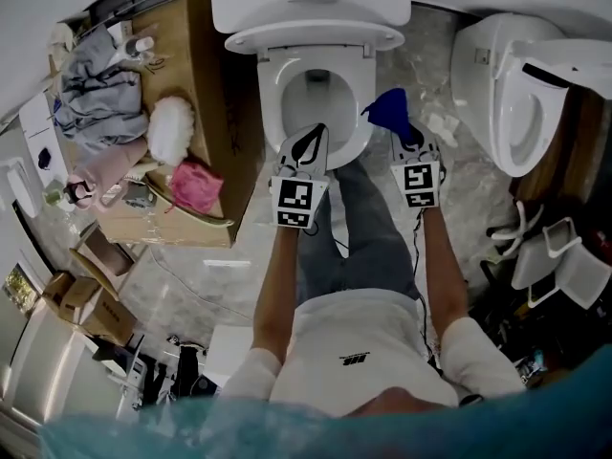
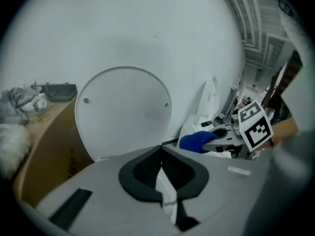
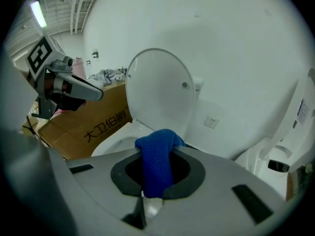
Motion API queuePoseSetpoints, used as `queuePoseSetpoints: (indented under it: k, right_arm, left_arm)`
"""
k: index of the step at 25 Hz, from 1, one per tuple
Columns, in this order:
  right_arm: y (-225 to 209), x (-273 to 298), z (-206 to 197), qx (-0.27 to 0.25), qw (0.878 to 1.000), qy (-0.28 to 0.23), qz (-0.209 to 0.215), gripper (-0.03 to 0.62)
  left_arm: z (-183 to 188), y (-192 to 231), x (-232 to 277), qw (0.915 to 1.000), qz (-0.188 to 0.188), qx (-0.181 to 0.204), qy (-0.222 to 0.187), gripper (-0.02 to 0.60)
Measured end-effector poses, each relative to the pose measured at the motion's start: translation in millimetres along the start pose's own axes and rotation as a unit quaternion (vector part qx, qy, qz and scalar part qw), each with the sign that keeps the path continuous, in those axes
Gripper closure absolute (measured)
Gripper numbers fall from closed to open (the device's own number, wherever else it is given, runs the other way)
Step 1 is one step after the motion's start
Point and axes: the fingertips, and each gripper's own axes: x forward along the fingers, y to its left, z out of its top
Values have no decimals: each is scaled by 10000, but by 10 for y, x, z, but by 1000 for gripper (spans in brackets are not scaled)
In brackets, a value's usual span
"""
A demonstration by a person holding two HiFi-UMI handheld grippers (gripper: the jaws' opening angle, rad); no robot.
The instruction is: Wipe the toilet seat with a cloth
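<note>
The white toilet has its lid (image 3: 160, 90) raised against the tank, and its seat (image 1: 284, 89) is down around the bowl. My right gripper (image 1: 398, 124) is shut on a blue cloth (image 1: 387, 110) and hovers just off the seat's right edge. In the right gripper view the blue cloth (image 3: 157, 161) is draped between the jaws, above the seat (image 3: 120, 136). My left gripper (image 1: 306, 148) is over the seat's front rim. In the left gripper view its jaws (image 2: 161, 150) meet with nothing between them, pointing at the lid (image 2: 125, 112). The cloth (image 2: 194, 141) shows to the right.
A cardboard box (image 1: 196, 65) piled with clothes, a white fluffy thing (image 1: 172, 127) and a pink cloth (image 1: 196, 185) stands close on the toilet's left. A second toilet (image 1: 516, 94) stands to the right. The person's legs are in front of the bowl.
</note>
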Motion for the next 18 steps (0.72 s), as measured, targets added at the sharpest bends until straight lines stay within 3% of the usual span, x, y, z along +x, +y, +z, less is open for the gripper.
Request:
queuePoseSetpoints:
  k: [8, 18]
  right_arm:
    - [-178, 534, -426, -642, 9970, 420, 93, 572]
    - [-352, 1120, -834, -1039, 9920, 701, 139, 572]
  left_arm:
    - [-308, 47, 510, 9998, 60, -145, 96, 572]
    - [-698, 154, 991, 9993, 108, -315, 185, 572]
